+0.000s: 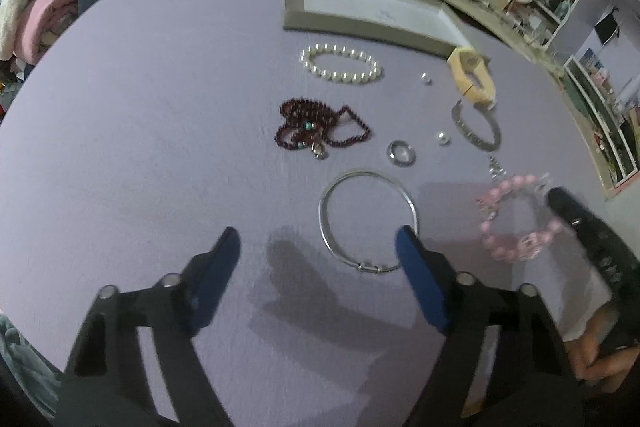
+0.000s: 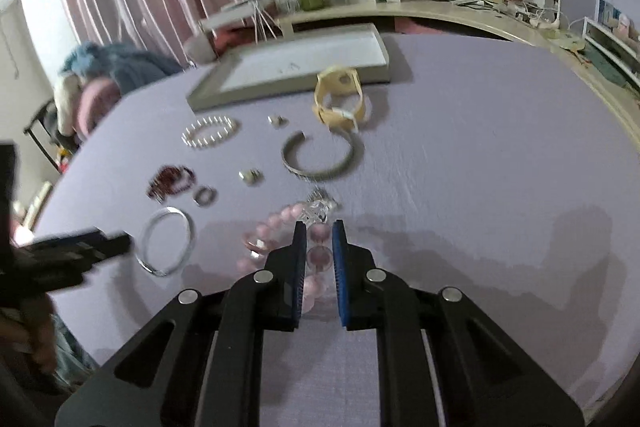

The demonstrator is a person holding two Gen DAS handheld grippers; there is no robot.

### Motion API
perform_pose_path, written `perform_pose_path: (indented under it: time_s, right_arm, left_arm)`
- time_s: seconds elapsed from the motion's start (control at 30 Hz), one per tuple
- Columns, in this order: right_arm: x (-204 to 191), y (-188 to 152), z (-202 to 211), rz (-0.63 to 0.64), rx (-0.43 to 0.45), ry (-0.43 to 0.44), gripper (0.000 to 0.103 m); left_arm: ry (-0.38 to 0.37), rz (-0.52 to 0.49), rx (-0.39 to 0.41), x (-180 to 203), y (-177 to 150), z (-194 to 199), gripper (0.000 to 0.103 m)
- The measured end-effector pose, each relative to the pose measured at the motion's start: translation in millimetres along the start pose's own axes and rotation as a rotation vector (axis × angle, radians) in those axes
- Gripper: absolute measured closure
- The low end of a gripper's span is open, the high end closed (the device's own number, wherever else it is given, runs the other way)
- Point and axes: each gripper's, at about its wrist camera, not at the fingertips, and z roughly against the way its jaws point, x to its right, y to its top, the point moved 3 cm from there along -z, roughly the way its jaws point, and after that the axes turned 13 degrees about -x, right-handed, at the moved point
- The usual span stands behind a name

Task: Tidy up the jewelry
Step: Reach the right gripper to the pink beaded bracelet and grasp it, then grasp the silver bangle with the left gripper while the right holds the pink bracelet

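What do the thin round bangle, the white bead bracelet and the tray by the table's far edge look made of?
Thin bangle: polished silver-coloured metal, going by its bright glint and wire-thin hoop. White bead bracelet: pearl-like beads with a soft sheen; real or imitation cannot be told. Tray: matte grey walls, probably card or fabric-covered board, with a pale lining.

Each gripper, the left gripper (image 1: 318, 251) and the right gripper (image 2: 319, 233), is built of black linkage arms joined by round silver pins. Flat blue pads (image 1: 422, 283) are fitted to the inner faces of the fingers. Bare skin of a hand (image 1: 592, 359) is seen behind the black body.
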Motion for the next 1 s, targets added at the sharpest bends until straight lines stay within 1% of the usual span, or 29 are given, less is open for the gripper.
perform_pose_path:
  time_s: [0.03,0.07,0.1,0.23,0.47,0.53,0.57,0.6,0.67,0.77,0.83,0.87,0.93,0.97,1.0]
  right_arm:
    - [0.2,2.8,1.9,-0.005,0.006,0.01,0.089]
    - [-0.6,5.5,5.5,-0.008,0.013,0.018,0.089]
    - [-0.5,7.3,7.0,-0.008,0.019,0.022,0.089]
    - [-1.6,15.1,13.0,-0.009,0.032,0.038,0.089]
    - [-2.2,20.1,8.7,-0.009,0.02,0.055,0.089]
    - [-2.3,19.7,7.8,-0.007,0.019,0.059,0.089]
    - [-2.5,20.5,7.1,-0.004,0.016,0.061,0.089]
    - [-1.8,19.4,6.7,-0.003,0.014,0.062,0.089]
    - [-1.1,19.1,5.6,0.0,0.007,0.062,0.089]
    - [1.1,16.4,5.0,-0.001,0.0,0.059,0.089]
    - [3.3,15.7,5.2,-0.003,-0.006,0.056,0.089]
    - [4.5,15.5,5.6,-0.005,-0.008,0.054,0.089]
    - [6.2,15.1,6.4,-0.006,-0.009,0.05,0.089]
    - [7.1,15.2,7.2,-0.006,-0.008,0.049,0.089]
    - [7.4,15.0,7.8,-0.005,-0.007,0.048,0.089]
  left_arm:
    - [-0.002,0.001,-0.009,0.4,1.0,-2.9,0.034]
    - [-0.006,0.0,-0.021,0.4,2.5,-6.8,0.038]
    - [-0.005,-0.003,-0.029,1.0,3.5,-9.3,0.04]
    - [0.006,-0.018,-0.04,3.7,7.8,-14.0,0.041]
    - [0.02,-0.032,-0.034,6.5,11.3,-13.8,0.045]
    - [0.021,-0.037,-0.031,8.5,12.0,-13.7,0.042]
    - [0.017,-0.043,-0.028,10.6,12.0,-13.7,0.037]
    - [0.016,-0.049,-0.025,13.2,12.1,-14.2,0.03]
    - [0.004,-0.068,-0.012,19.6,12.0,-13.3,0.023]
    - [0.002,-0.105,-0.004,32.6,12.0,-15.7,0.019]
    - [0.031,-0.127,-0.02,41.1,12.1,-22.8,0.018]
    - [0.045,-0.132,-0.031,43.3,12.6,-27.1,0.019]
    - [0.113,-0.155,-0.019,49.6,12.8,-32.8,0.025]
    - [0.134,-0.163,-0.003,52.4,13.2,-33.0,0.032]
    - [0.127,-0.162,0.005,53.3,13.6,-32.4,0.033]
